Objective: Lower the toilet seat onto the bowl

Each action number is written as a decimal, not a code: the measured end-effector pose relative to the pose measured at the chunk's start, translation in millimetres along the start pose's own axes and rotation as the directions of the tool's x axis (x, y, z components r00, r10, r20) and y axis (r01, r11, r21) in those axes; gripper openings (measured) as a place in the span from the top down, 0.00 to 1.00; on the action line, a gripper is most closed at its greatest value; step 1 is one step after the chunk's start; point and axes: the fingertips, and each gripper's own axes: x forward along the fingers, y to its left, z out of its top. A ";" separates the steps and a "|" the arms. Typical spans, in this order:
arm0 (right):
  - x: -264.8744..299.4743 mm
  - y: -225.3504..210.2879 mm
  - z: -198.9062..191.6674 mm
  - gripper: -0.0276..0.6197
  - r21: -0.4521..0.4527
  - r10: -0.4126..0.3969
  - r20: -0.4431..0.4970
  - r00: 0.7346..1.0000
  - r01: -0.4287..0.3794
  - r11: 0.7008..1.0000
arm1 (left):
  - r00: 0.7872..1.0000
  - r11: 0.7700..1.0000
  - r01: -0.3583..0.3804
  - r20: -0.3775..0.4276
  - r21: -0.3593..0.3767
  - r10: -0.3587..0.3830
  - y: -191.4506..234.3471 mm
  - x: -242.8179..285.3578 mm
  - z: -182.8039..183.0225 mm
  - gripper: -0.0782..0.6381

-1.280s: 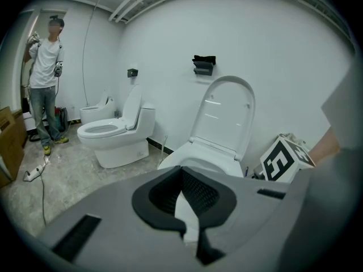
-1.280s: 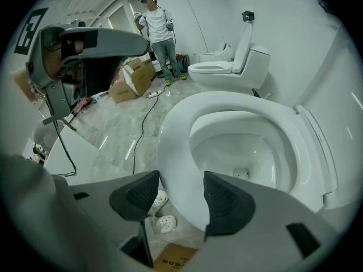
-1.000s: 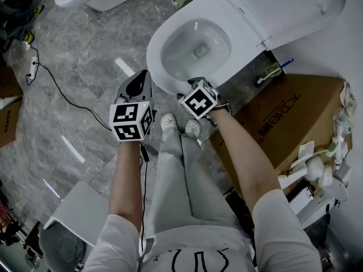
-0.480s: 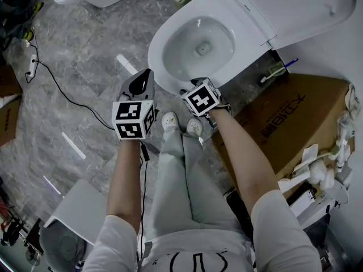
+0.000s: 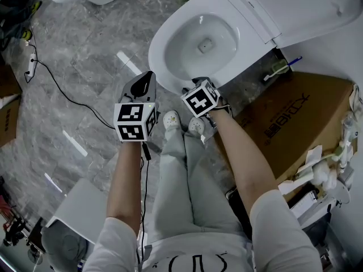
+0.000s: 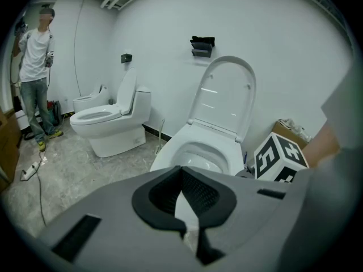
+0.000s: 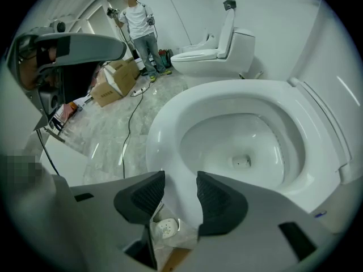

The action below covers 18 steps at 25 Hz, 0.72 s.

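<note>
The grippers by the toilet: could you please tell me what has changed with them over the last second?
The right gripper has its jaws closing, with nothing gripped between them. Nothing was taken hold of or let go. Both grippers stay in front of the bowl, the left gripper shut, and the toilet seat stays raised.
</note>
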 end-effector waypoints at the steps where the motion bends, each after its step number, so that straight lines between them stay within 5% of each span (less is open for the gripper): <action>1: 0.7 0.0 0.4 0.65 -0.002 0.001 -0.002 1.000 -0.001 1.000 | 1.000 1.000 -0.001 -0.002 -0.002 0.001 1.1 0.4 -0.9 0.88; 15: 2.5 -0.4 1.3 0.65 -0.007 0.013 -0.020 1.000 -0.013 1.000 | 1.000 1.000 0.011 -0.014 -0.003 -0.011 0.4 -2.5 -0.6 0.88; 17: -0.7 -3.8 2.6 0.70 0.009 -0.026 -0.028 0.999 0.027 1.000 | 1.000 1.000 0.013 -0.011 0.004 -0.013 0.5 -5.3 3.1 0.88; 18: -3.3 -6.3 4.0 0.81 0.011 -0.057 -0.026 0.998 0.057 0.998 | 1.000 1.000 0.012 -0.009 0.006 -0.012 0.9 -6.7 5.1 0.88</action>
